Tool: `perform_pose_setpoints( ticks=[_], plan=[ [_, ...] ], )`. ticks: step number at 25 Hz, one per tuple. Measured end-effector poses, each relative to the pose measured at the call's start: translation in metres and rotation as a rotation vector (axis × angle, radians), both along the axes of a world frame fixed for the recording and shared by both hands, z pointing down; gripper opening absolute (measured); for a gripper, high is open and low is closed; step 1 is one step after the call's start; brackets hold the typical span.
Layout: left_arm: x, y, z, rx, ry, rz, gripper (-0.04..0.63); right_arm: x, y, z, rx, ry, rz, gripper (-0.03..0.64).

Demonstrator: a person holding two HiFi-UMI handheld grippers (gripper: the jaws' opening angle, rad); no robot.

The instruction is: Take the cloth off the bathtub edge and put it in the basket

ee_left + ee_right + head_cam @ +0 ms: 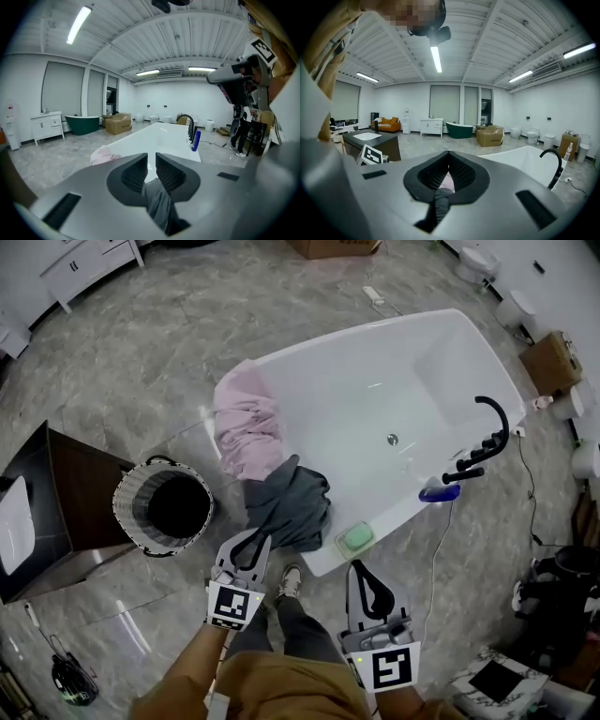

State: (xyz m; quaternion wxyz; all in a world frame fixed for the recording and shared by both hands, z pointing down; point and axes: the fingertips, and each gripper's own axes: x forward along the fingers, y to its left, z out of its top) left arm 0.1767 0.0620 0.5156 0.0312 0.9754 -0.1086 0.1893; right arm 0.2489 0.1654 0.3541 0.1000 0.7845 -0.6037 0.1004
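A dark grey cloth [291, 502] hangs over the near edge of the white bathtub [356, 334], and a pink cloth [246, 423] lies over the rim to its left. The woven basket [129, 512] stands on the floor left of the tub. My left gripper [260, 538] is at the grey cloth's lower edge. Its jaws are all but together with white tub showing in the slit. The grey cloth [159, 201] shows through the hollow behind the left gripper [151, 157] tips. My right gripper [354, 565] is shut near the tub's corner. Past the right gripper [448, 153] lie the grey cloth [437, 204] and pink cloth [446, 182].
A green soap dish [356, 538] sits on the tub corner next to the grey cloth. A black faucet [487, 437] and a blue bottle [439, 491] stand at the tub's right rim. A dark cabinet [66, 512] flanks the basket. The person's feet [291, 582] are between the grippers.
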Motion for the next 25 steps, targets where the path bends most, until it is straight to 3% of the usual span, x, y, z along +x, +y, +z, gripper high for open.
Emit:
perform_pose_setpoints(
  ticks=[12, 17, 25],
  plan=[
    [0.041, -0.007, 0.144, -0.126, -0.156, 0.001, 0.209, 0.027, -0.032, 0.094, -0.067, -0.034, -0.014, 0.005],
    [0.054, -0.014, 0.198, -0.221, -0.200, -0.054, 0.408, 0.039, -0.035, 0.124, -0.087, -0.059, -0.007, 0.005],
    [0.065, -0.019, 0.259, -0.330, -0.260, -0.134, 0.592, 0.048, -0.032, 0.167, -0.128, -0.095, -0.014, 0.005]
  ],
)
